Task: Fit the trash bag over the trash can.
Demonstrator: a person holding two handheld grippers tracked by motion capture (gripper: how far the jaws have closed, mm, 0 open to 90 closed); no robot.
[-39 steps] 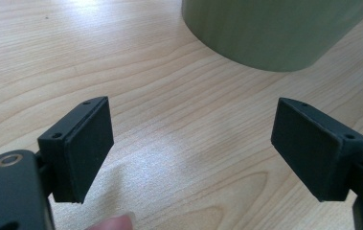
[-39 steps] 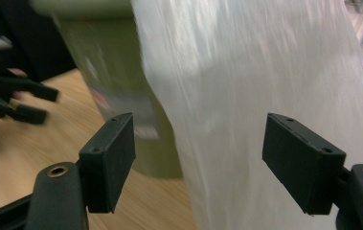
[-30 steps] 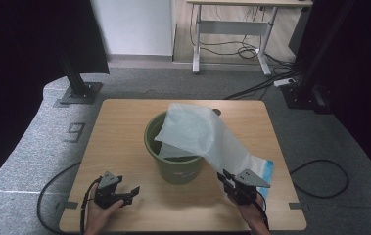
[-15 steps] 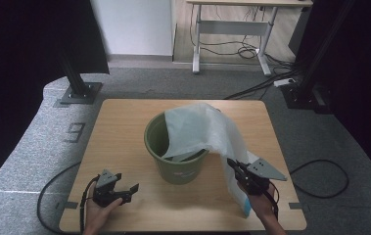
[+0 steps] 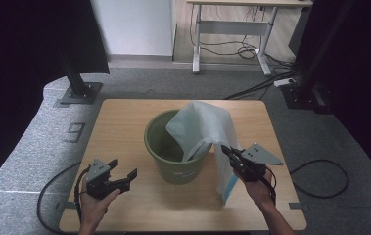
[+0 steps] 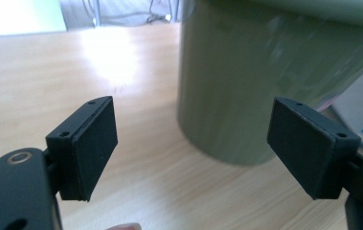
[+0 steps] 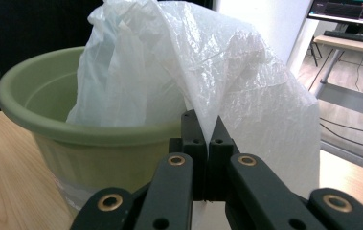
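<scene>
The right gripper (image 5: 226, 151) has just clenched its fingers on the white plastic bag (image 5: 205, 127) and lifted it, draped over the green bucket (image 5: 161, 147) on the table (image 5: 119, 117); the left gripper (image 5: 124, 174) hangs released, ready to help line it.

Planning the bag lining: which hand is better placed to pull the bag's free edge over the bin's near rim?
Left, probably. The left gripper is open beside the green bin, holding nothing; the right gripper is shut on the plastic bag.

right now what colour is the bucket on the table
Olive green bucket, clearest in the high view.
</scene>
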